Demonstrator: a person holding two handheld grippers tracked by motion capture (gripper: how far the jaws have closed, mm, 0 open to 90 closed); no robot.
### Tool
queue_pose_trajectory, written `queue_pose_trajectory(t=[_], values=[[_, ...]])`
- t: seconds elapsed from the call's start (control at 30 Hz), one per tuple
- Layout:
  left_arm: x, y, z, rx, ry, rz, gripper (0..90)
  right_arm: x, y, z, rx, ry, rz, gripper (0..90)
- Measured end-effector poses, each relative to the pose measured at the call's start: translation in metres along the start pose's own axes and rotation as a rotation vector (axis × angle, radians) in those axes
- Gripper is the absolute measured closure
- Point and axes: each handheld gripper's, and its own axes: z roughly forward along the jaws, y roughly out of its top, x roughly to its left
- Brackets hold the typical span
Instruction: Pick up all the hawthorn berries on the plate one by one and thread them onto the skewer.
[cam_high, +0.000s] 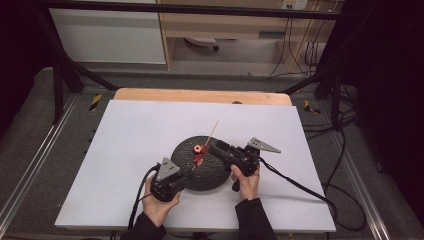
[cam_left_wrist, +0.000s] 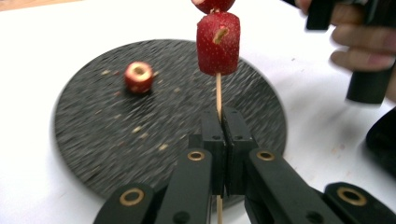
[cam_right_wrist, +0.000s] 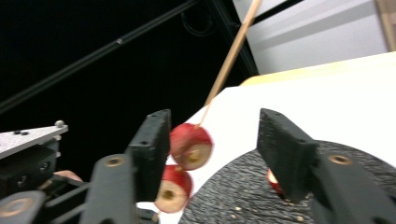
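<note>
A round black plate (cam_high: 210, 175) sits on the white table (cam_high: 130, 145), and all positions below are referenced to it. The left gripper (cam_left_wrist: 223, 135) is positioned at the plate's near-left edge, held by the person's left hand (cam_high: 159, 206); its jaws are pressed together on the lower part of a thin wooden skewer (cam_left_wrist: 218, 95), which rises over the plate and slants away toward its far side. Two red fruit pieces are threaded on the skewer above the plate: the lower fruit piece (cam_left_wrist: 218, 44) is seen in the left gripper view with the stick passing through it, and the upper fruit piece (cam_right_wrist: 190, 145) sits just above it, touching or nearly touching (the frames are too blurred to settle which). A third, loose fruit piece (cam_left_wrist: 138, 77) with a hollow pale centre lies on the plate's surface, left of the skewer in the left gripper view. Small pale crumbs (cam_left_wrist: 140, 133) are scattered over the plate. The right gripper (cam_right_wrist: 215, 154) is positioned over the plate's right side, held by the right hand (cam_high: 246, 184); its jaws are spread wide, with the upper fruit piece just inside the left jaw, possibly touching it. The skewer's bare tip extends beyond the plate's far rim.
</note>
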Motion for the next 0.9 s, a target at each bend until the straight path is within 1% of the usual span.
queue_pose_trajectory(t=[0.03,0.1,0.13,0.17,0.2,0.23,0.3,0.33,0.37,0.4,0.5,0.57,0.63,0.7,0.73,0.8,0.9], values=[[0.004,-0.002,-0.004,0.003,0.005,0.0,88.7,-0.001,0.001,0.0,0.006,-0.014,-0.012,38.1],[0.012,-0.006,-0.012,0.015,0.012,0.009,88.6,-0.003,0.004,0.0,0.029,-0.04,-0.021,33.5],[0.015,-0.007,-0.016,0.018,0.017,0.009,88.6,-0.003,0.006,0.0,0.049,-0.057,-0.021,31.7],[0.019,-0.009,-0.02,0.021,0.019,0.01,88.6,-0.004,0.007,0.001,0.08,-0.078,-0.034,28.8],[0.023,-0.011,-0.024,0.028,0.026,0.021,88.6,-0.005,0.009,0.002,0.111,-0.101,-0.057,26.2],[0.026,-0.013,-0.028,0.034,0.034,0.027,88.6,-0.006,0.01,0.004,0.145,-0.121,-0.069,24.0],[0.034,-0.016,-0.034,0.045,0.036,0.022,88.5,-0.007,0.012,0.009,0.214,-0.156,-0.088,19.4],[0.039,-0.018,-0.037,0.053,0.038,0.023,88.5,-0.008,0.013,0.013,0.244,-0.166,-0.107,17.8],[0.042,-0.02,-0.04,0.057,0.044,0.02,88.5,-0.008,0.014,0.016,0.273,-0.177,-0.115,16.6],[0.046,-0.021,-0.043,0.07,0.045,0.025,88.5,-0.008,0.015,0.019,0.301,-0.184,-0.124,15.3],[0.057,-0.027,-0.05,0.092,0.041,0.019,88.4,-0.007,0.019,0.031,0.404,-0.203,-0.168,12.5],[0.063,-0.03,-0.053,0.107,0.048,0.025,88.4,-0.005,0.022,0.041,0.48,-0.218,-0.204,11.7],[0.066,-0.032,-0.054,0.122,0.047,0.031,88.4,-0.003,0.025,0.05,0.544,-0.229,-0.239,11.8],[0.068,-0.034,-0.053,0.133,0.056,0.042,88.3,-0.001,0.028,0.061,0.602,-0.235,-0.261,13.7],[0.068,-0.034,-0.053,0.137,0.053,0.043,88.3,-0.001,0.03,0.066,0.629,-0.245,-0.276,15.1],[0.069,-0.035,-0.052,0.139,0.061,0.044,88.3,-0.002,0.032,0.076,0.671,-0.271,-0.285,19.4],[0.072,-0.036,-0.052,0.141,0.067,0.037,88.3,-0.004,0.032,0.09,0.723,-0.294,-0.312,24.8]])
